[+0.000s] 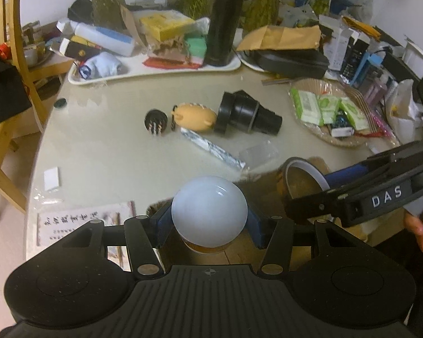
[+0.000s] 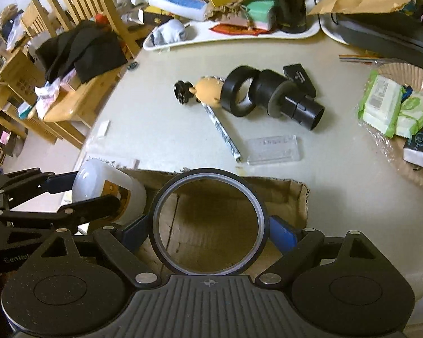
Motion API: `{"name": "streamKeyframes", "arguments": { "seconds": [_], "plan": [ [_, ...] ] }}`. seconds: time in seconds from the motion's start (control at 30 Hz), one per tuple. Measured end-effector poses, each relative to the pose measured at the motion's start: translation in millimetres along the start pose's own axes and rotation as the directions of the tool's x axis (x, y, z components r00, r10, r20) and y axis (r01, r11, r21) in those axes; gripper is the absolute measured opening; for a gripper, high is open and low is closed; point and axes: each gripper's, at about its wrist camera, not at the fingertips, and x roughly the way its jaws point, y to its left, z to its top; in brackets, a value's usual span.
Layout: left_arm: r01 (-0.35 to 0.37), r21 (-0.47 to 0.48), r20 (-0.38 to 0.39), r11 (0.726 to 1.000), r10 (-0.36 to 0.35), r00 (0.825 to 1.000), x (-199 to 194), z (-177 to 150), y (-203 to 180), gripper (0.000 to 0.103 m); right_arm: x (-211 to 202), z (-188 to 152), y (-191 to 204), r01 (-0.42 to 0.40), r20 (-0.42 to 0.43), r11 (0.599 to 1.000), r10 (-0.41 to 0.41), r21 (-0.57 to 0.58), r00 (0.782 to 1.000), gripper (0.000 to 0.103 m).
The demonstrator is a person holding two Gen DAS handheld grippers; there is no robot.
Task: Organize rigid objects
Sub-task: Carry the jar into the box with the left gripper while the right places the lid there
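left gripper (image 1: 208, 226) clamped on white bulb (image 1: 209, 211), over box (image 2: 228, 214) at table's (image 2: 160, 129) near edge | right gripper (image 2: 208, 232) clamped on tape roll (image 2: 210, 219), over same box | black adapter (image 2: 279, 98), plush (image 2: 208, 90) mid-table

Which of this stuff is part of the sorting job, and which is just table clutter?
Job: light bulb in left gripper; tape roll in right gripper; cardboard box; black adapter; toy pig.

Clutter: flask, wipes basket, trays.
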Motion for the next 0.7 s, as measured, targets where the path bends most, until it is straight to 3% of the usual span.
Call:
{"name": "streamKeyframes", "arguments": {
  "seconds": [0.17,0.37,0.7],
  "plan": [
    [-0.003,-0.002,-0.025,1.0,0.003,1.0,15,-5,0,0.053,5,-1,0,0.012,-0.015,1.0,-0.012,-0.002,1.0,0.092],
    [-0.067,0.046,-0.003,0.997,0.068,0.998,27,-2,-1,0.053,11,-2,2,0.039,-0.038,0.999,-0.04,-0.019,0.998,0.092],
    [-0.075,0.076,0.008,0.994,0.075,0.997,31,3,0,0.053,15,-1,4,0.055,-0.042,0.998,-0.056,-0.029,0.998,0.092]
  ]
}}
